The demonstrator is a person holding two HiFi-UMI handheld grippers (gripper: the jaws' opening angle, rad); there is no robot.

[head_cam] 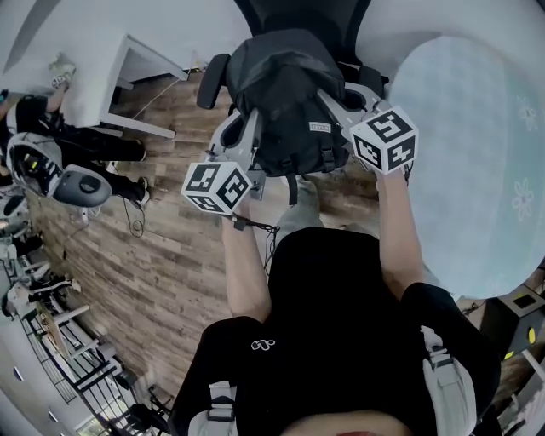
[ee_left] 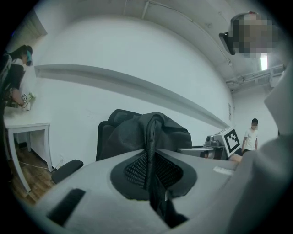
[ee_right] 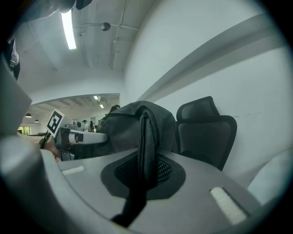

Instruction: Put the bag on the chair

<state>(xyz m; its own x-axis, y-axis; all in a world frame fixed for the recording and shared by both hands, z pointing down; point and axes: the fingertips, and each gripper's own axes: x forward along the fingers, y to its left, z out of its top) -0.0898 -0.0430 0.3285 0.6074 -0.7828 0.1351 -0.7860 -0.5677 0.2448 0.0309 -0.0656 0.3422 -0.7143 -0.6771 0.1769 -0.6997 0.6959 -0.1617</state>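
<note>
A dark backpack point(head_cam: 285, 94) hangs between my two grippers, held up in front of the black office chair point(head_cam: 306, 21). My left gripper point(head_cam: 243, 140) is shut on one of the bag's straps point(ee_left: 151, 155), which runs between its jaws. My right gripper point(head_cam: 353, 106) is shut on the other mesh strap point(ee_right: 145, 146). In the left gripper view the backpack point(ee_left: 151, 132) covers most of the chair back point(ee_left: 107, 130). The right gripper view shows the backpack point(ee_right: 132, 128) left of the chair back point(ee_right: 206, 128). Whether the bag rests on the seat is hidden.
A white desk point(head_cam: 128, 85) stands at the left of the chair on the wood floor point(head_cam: 170, 255). A pale round table point(head_cam: 477, 153) fills the right side. The chair's armrest point(ee_left: 66, 170) juts out low left. Other people are about at the far left point(head_cam: 43, 128).
</note>
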